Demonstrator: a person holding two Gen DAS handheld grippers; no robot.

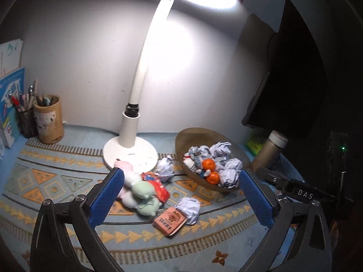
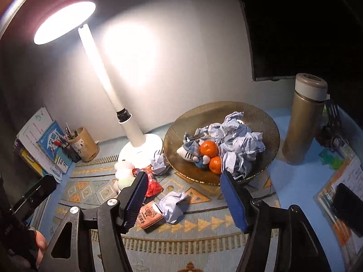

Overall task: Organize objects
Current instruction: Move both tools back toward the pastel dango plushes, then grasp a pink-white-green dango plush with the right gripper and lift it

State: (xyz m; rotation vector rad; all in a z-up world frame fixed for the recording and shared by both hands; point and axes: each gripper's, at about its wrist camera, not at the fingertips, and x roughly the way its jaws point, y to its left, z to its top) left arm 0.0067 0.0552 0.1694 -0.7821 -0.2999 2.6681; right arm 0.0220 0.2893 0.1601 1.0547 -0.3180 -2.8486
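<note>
A brown glass bowl (image 1: 195, 131) (image 2: 226, 105) holds several crumpled paper balls, two oranges (image 1: 208, 165) (image 2: 208, 148) and a small striped plush. On the patterned mat lie a loose paper ball (image 1: 189, 206) (image 2: 173, 204), a second paper ball (image 1: 165, 168) (image 2: 158, 161) by the lamp base, pastel plush toys (image 1: 138, 190) (image 2: 123, 172), a red packet (image 1: 158, 185) (image 2: 152, 183) and a small orange booklet (image 1: 170, 223) (image 2: 149, 215). My left gripper (image 1: 181, 173) hangs above these, wide open and empty. My right gripper (image 2: 183, 176) is open too, nothing between its blue pads.
A lit white desk lamp (image 1: 130, 151) (image 2: 140, 145) stands behind the pile. Pen holders (image 1: 48, 119) (image 2: 85, 144) and books (image 1: 11, 90) (image 2: 45, 140) fill the far left. A tan thermos (image 1: 270, 149) (image 2: 304, 117) and a dark monitor (image 1: 295, 68) stand right.
</note>
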